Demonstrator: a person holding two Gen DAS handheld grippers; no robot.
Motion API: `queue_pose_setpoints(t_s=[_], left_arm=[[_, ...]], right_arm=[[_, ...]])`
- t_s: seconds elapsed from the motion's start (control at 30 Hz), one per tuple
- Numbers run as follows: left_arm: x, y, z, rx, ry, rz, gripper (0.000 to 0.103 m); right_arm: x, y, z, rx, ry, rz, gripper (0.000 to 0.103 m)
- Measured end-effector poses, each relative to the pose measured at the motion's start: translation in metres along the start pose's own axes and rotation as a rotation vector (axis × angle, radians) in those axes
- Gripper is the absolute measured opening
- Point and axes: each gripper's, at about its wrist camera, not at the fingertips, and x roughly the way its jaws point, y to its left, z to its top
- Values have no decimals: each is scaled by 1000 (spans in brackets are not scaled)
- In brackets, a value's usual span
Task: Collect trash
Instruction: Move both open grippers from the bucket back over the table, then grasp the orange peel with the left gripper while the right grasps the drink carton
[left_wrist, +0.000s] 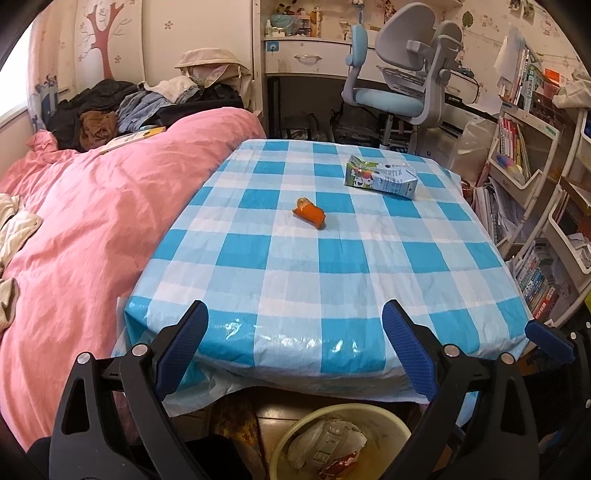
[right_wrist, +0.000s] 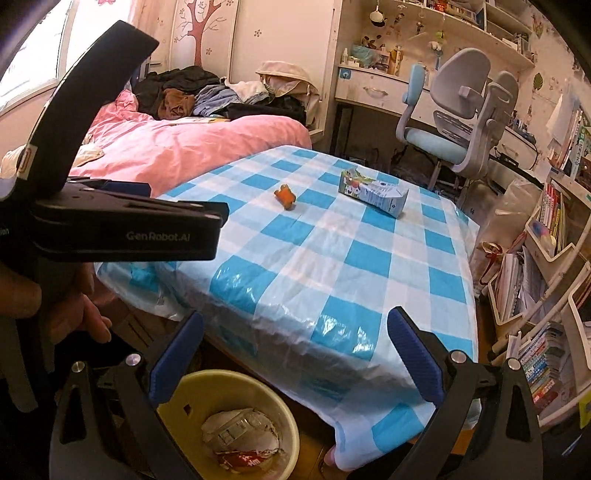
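Left gripper (left_wrist: 295, 321): black plastic frame, two blue ribbed finger pads (left_wrist: 181, 347), silver round screws at the pivots, triangular cut-outs in the arms. Right gripper (right_wrist: 295, 328): the same black frame, blue ribbed pads (right_wrist: 177, 358) and silver screws. On the left gripper's black body, seen at left, grey lettering "GenRobot.AI" is printed.

Left hand-held gripper (left_wrist: 295, 325) spread wide; right hand-held gripper (right_wrist: 295, 332) likewise, both empty.
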Motion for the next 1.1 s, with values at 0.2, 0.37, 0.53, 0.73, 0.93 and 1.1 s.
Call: queue_pose_setpoints(t_s=[0.2,0.37,0.53,0.73,0.93,1.1], left_arm=[[10,3,14,-22,-3,8,92],[19,5,23,-34,3,11,92],[32,3,32,-32,18,15,92],[43,-2,40,-28,20,22,92],[52,-6,45,-16,25,28,92],[56,-6,48,-16,25,29,92]], right_arm=[[7,-8,10,14,-9,0,95],[14,-12,18,6,-12,0,95],[22,-18,26,-6,-10,-1,95],[29,-25,37,-14,-20,-7,95],[38,-30,46,-33,-19,-9,95],[44,-30,49,-44,-13,-10,95]])
